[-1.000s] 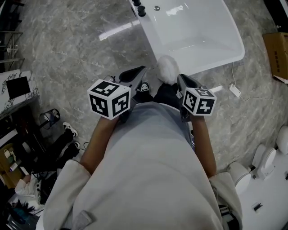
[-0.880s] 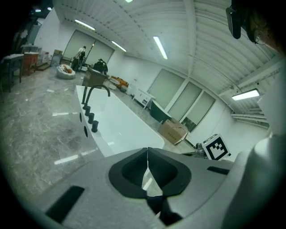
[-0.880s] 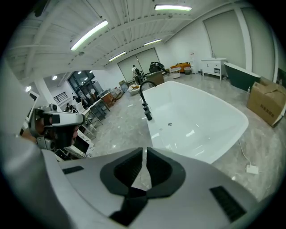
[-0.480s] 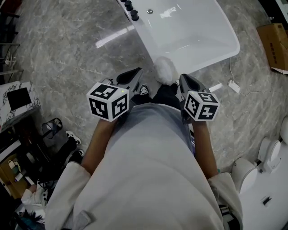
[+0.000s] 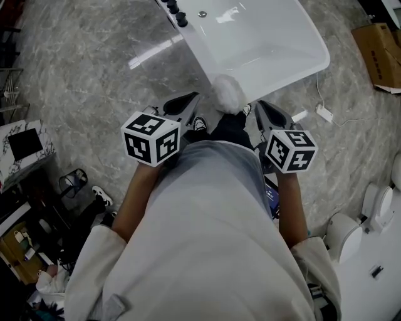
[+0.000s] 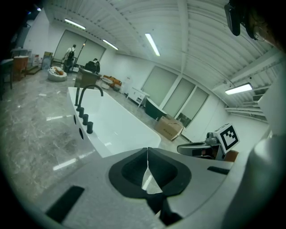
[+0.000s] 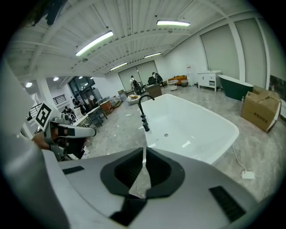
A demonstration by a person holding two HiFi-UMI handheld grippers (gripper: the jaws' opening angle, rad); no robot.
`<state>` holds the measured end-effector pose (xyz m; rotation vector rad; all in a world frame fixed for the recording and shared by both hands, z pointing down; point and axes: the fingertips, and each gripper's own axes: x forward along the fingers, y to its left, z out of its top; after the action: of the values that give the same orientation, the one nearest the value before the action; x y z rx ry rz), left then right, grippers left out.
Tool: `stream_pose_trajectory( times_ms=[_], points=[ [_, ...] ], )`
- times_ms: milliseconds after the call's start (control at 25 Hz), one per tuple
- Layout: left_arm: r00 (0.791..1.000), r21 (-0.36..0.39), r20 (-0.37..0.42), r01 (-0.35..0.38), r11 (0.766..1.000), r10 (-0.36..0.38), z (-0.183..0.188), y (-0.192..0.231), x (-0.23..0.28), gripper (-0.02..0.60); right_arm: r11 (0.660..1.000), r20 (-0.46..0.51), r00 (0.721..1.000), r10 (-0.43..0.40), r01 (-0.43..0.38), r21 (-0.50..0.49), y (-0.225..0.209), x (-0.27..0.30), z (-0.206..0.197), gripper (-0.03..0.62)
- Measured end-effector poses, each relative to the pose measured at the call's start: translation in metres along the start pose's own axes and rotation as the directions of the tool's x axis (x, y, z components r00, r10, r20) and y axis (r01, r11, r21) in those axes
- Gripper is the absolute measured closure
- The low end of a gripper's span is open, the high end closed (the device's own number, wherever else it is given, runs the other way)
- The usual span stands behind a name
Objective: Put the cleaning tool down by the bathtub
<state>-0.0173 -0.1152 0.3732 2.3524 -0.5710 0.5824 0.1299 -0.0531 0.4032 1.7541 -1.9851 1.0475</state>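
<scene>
The white bathtub (image 5: 313, 50) lies ahead of me, with black taps (image 5: 175, 14) at its left rim. A white fluffy cleaning tool (image 5: 227, 94) rests by the tub's near end, with no gripper touching it. My left gripper (image 5: 191, 98) is just left of it and my right gripper (image 5: 262, 105) just right of it, both held above the floor. In the left gripper view the left gripper (image 6: 147, 150) is shut and empty, pointing at the tub (image 6: 116, 129). The right gripper (image 7: 144, 148) has been closing and is shut with nothing in it.
A cardboard box (image 5: 376, 47) and a white plug on a cable (image 5: 324, 113) lie on the marble floor right of the tub. White toilets (image 5: 376, 213) stand at lower right. A wire basket (image 5: 74, 182), shoes and shelves crowd the lower left.
My right gripper has risen and drifted a little to the right. The tub and the fluffy tool have slid up in the head view. The left gripper has hardly moved.
</scene>
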Motion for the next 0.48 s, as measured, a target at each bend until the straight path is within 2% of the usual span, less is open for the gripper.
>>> stream_pose_trajectory(
  times_ms=[240, 480],
  points=[
    [1.0, -0.023, 0.021, -0.012, 1.0, 0.012, 0.0, 0.006, -0.006, 0.572, 0.999, 0.028, 0.999, 0.036, -0.036, 0.011, 0.007, -0.013, 0.006, 0.574],
    [1.0, -0.022, 0.025, -0.01, 1.0, 0.01, -0.001, 0.003, -0.005, 0.572, 1.0, 0.03, 0.999, 0.026, -0.026, 0.009, 0.004, -0.017, 0.004, 0.582]
  ],
)
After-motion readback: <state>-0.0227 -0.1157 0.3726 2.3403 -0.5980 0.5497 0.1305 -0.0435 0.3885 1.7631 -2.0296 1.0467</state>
